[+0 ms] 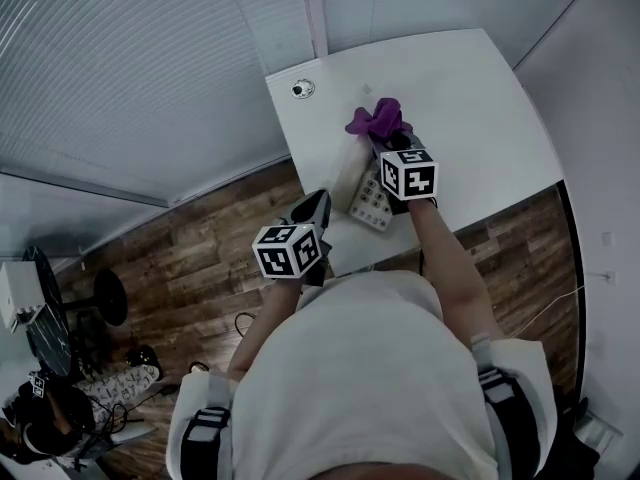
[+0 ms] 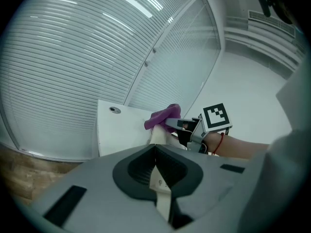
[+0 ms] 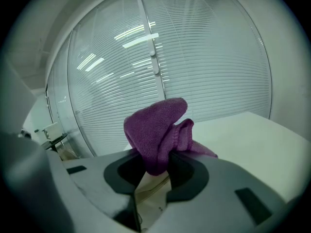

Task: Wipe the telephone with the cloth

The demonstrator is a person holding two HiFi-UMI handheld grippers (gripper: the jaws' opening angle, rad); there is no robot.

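A cream telephone [image 1: 372, 200] with a keypad lies near the front edge of the white table [image 1: 470, 98]. My right gripper [image 1: 392, 144] is shut on a bunched purple cloth [image 1: 378, 120], held over the phone's far end. In the right gripper view the cloth [image 3: 155, 125] bulges up out of the right gripper [image 3: 158, 161], with the phone [image 3: 146, 191] showing underneath. My left gripper [image 1: 318, 204] is shut at the phone's left side, by the table edge. From the left gripper [image 2: 155, 147] I see the phone [image 2: 158, 134], the cloth [image 2: 163, 116] and the right gripper [image 2: 177, 125].
A round grommet [image 1: 303, 89] sits in the table's far left corner. Glass walls with blinds [image 1: 150, 58] stand behind the table. Wooden floor [image 1: 200, 258] lies to the left, with a round stool base [image 1: 105, 296] and a person [image 1: 50, 418] at lower left.
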